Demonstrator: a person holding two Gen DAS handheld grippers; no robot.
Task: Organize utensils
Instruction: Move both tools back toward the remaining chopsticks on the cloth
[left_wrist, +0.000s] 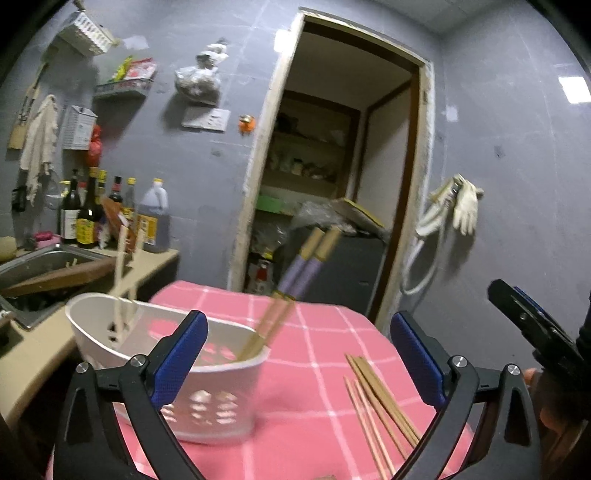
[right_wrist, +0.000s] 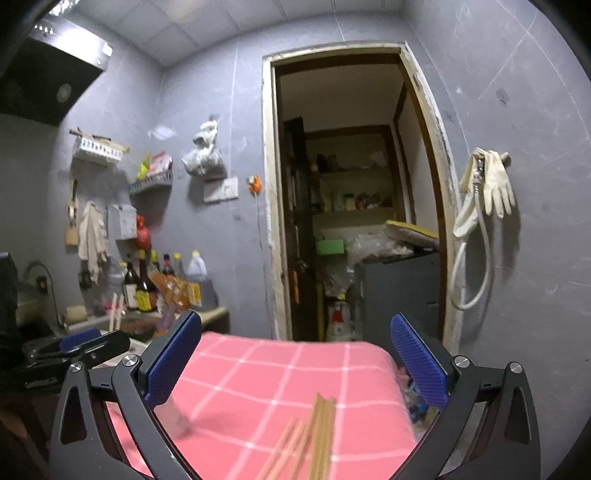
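Observation:
A white perforated utensil holder (left_wrist: 210, 373) stands on the pink checked tablecloth (left_wrist: 325, 369), just ahead of my left gripper (left_wrist: 297, 317). A pair of purple-handled chopsticks (left_wrist: 299, 273) leans in its right end. A cream pair (left_wrist: 125, 273) stands in its left end. Several bare wooden chopsticks (left_wrist: 380, 406) lie on the cloth between the left gripper's blue pads, untouched. That gripper is open and holds nothing. My right gripper (right_wrist: 295, 317) is open too, above the same wooden chopsticks (right_wrist: 314, 439). Each gripper shows at the edge of the other's view: right gripper (left_wrist: 528, 325), left gripper (right_wrist: 77, 343).
A steel sink (left_wrist: 44, 266) and a row of sauce bottles (left_wrist: 110, 218) sit on the counter to the left of the table. Behind the table's far edge is an open doorway (right_wrist: 351, 203) into a storeroom. Gloves and a hose (right_wrist: 487, 192) hang on the right wall.

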